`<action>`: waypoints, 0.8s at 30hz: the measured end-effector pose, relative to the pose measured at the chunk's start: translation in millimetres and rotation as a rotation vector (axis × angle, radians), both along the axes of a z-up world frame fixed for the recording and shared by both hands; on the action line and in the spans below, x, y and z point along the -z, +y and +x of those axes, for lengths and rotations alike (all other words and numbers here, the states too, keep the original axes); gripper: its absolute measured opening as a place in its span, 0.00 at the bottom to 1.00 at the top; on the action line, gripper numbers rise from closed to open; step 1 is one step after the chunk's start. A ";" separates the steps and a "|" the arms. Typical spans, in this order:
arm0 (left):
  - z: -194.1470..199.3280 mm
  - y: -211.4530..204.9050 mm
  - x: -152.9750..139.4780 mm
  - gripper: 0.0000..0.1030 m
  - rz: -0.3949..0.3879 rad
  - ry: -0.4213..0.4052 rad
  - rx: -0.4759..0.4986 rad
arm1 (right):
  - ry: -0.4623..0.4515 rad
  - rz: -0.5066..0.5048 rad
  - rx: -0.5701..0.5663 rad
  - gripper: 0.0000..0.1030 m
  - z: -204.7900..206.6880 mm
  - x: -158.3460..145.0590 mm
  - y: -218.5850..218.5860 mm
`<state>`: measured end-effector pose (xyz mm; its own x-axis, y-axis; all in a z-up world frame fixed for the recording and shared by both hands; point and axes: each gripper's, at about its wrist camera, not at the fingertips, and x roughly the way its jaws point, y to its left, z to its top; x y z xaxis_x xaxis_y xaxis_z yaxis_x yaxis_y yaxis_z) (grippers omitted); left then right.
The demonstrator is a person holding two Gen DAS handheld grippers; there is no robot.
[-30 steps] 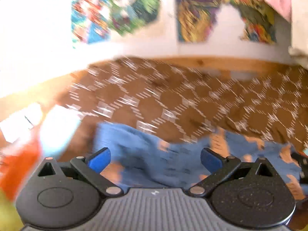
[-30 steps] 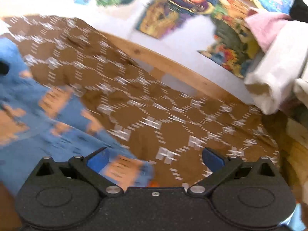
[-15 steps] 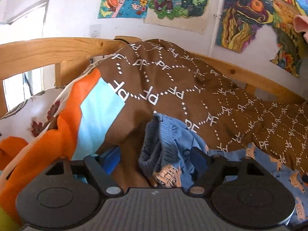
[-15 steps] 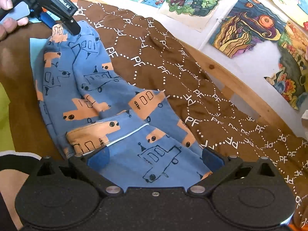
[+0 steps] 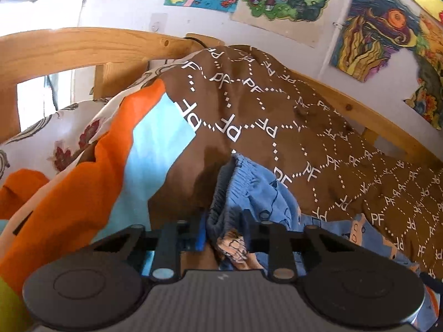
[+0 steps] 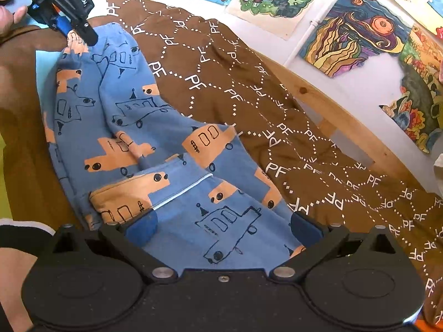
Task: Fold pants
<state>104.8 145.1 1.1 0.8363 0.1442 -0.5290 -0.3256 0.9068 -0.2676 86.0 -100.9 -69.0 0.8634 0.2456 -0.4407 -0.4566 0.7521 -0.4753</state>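
White letters "PF" run all over the brown blanket (image 6: 227,63). The left gripper (image 6: 79,31) has "GenRobot.AI" on its side. It is pinched shut on the stretchy waist of the blue pants (image 6: 155,149). The pants are soft, with orange and drawn trucks, and lie on the blanket. The right gripper (image 6: 224,228) is wide open over the pants, holding nothing. Its body hides the near end of the pants. Paper drawings (image 6: 357,30) hang above a wooden rail (image 5: 83,44).
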 end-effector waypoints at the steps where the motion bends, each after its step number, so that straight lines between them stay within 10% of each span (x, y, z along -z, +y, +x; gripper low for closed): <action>1: 0.3 -3.1 -2.6 0.20 0.003 0.001 0.000 | 0.002 0.000 0.000 0.99 0.2 0.2 -0.1; 12: -5.6 -80.8 -58.7 0.18 0.149 -0.127 0.187 | -0.005 0.092 0.008 0.99 6.2 -22.2 -23.4; 24: 9.0 -213.8 -71.8 0.15 0.256 -0.114 0.555 | 0.028 0.355 0.218 0.99 39.3 -84.1 -159.6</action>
